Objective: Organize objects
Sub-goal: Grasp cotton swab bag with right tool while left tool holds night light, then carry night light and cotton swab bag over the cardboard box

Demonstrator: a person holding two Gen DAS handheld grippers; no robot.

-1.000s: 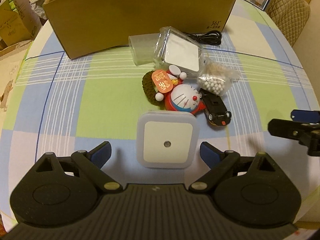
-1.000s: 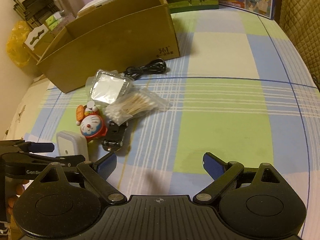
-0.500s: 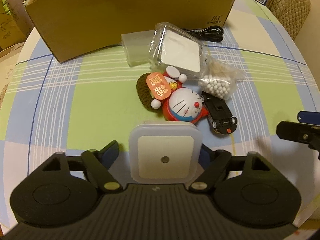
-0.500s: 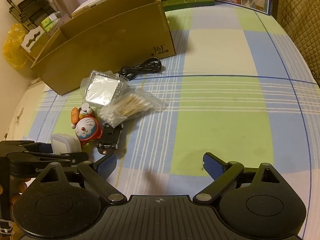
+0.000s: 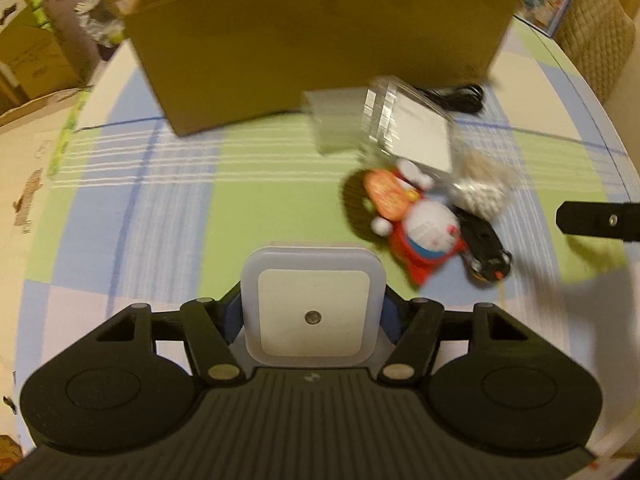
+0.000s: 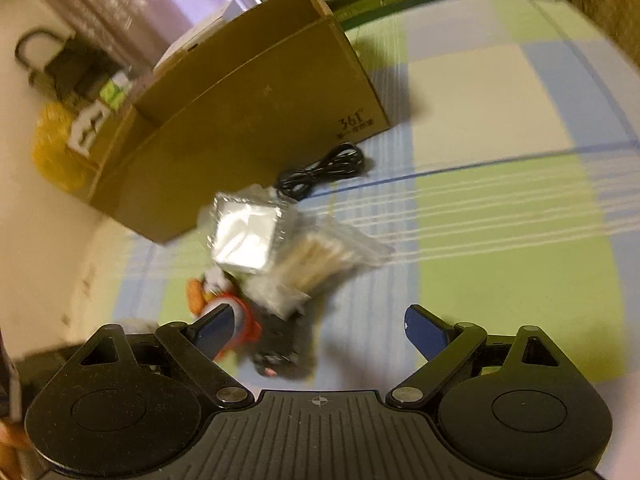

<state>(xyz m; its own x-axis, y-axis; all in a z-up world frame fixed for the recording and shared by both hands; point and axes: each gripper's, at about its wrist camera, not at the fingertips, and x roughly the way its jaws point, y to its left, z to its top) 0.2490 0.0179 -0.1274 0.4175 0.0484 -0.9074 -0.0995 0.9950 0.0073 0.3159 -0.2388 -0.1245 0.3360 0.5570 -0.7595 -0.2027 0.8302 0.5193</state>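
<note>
A white square night light [image 5: 313,304] sits between the blue pads of my left gripper [image 5: 313,314]. Its jaws are closing and the pads touch both sides of the light. Right of it lies a pile: a red and white cat figure [image 5: 428,236], a black toy car [image 5: 484,252], a bag of cotton swabs [image 5: 480,188] and a clear packet [image 5: 412,128]. My right gripper [image 6: 320,316] stands open over the toy car [image 6: 276,354], which lies low between its fingers, untouched; its jaws are closing slightly. The open cardboard box [image 5: 320,40] stands behind the pile.
A coiled black cable [image 6: 324,168] lies by the box's [image 6: 248,120] front corner. The checked tablecloth [image 6: 500,240] stretches to the right. A padded chair back [image 5: 596,40] stands past the table's far right edge. Boxes and a yellow bag [image 6: 56,144] sit off the table's left.
The left jaws have closed from wide apart onto the night light's sides. The right gripper has rolled and come over the pile, so the toy car now lies between its fingers.
</note>
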